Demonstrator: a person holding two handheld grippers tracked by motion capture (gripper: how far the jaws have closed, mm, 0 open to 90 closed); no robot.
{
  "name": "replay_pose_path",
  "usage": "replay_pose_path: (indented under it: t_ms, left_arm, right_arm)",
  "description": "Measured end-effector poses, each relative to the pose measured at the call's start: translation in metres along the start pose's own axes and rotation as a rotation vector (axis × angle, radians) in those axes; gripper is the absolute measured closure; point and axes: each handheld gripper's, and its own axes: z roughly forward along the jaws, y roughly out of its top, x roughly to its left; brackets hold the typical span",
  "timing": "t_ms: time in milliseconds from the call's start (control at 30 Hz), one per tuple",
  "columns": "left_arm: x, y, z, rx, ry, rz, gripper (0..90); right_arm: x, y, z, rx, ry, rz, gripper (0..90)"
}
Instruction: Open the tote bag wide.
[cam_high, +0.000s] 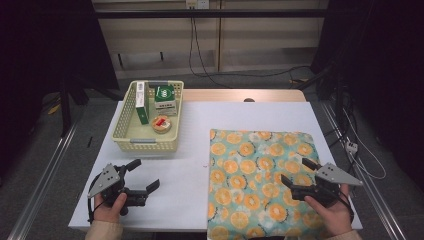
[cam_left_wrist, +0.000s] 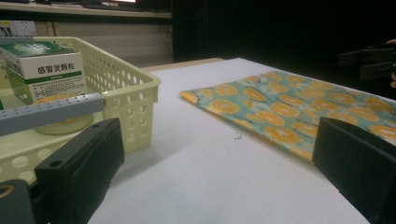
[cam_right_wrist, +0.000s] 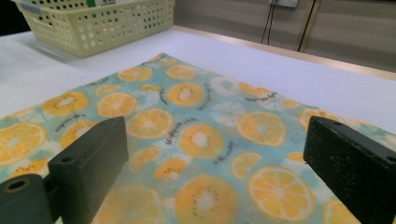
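Note:
A teal cloth printed with orange slices (cam_high: 260, 175) lies flat on the right half of the white table (cam_high: 190, 165). My right gripper (cam_high: 298, 172) hovers open over the cloth's right part, jaws wide apart, nothing between them; the same cloth (cam_right_wrist: 196, 135) spreads under its jaws. My left gripper (cam_high: 143, 175) is held open above the bare table at the front left, empty. From it I see the cloth (cam_left_wrist: 299, 107) to the right and a pale yellow basket (cam_left_wrist: 135, 88) to the left.
The perforated basket (cam_high: 125, 132) stands at the back left and holds a green-and-white box (cam_high: 165, 99), a second upright box (cam_high: 141, 100) and a small round tin (cam_high: 161, 124). Cables hang behind the table. Dark floor surrounds it.

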Motion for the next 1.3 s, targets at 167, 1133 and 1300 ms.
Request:
replay_pose_path:
  t_ms: [167, 1133, 1300]
  left_arm:
    - [0.0, -0.001, 0.0, 0.001, 0.0, -0.004, 2.1]
    - [-0.001, 0.0, 0.003, 0.003, -0.015, -0.005, 2.1]
    - [-0.001, 0.0, 0.003, 0.006, -0.015, -0.001, 2.1]
  right_arm:
    - [-0.022, 0.001, 0.003, 0.083, -0.007, -0.005, 7.7]
    - [0.124, 0.041, 0.126, 0.25, 0.347, -0.141, 13.8]
    - [0.143, 0.033, 0.142, 0.309, 0.388, -0.155, 17.1]
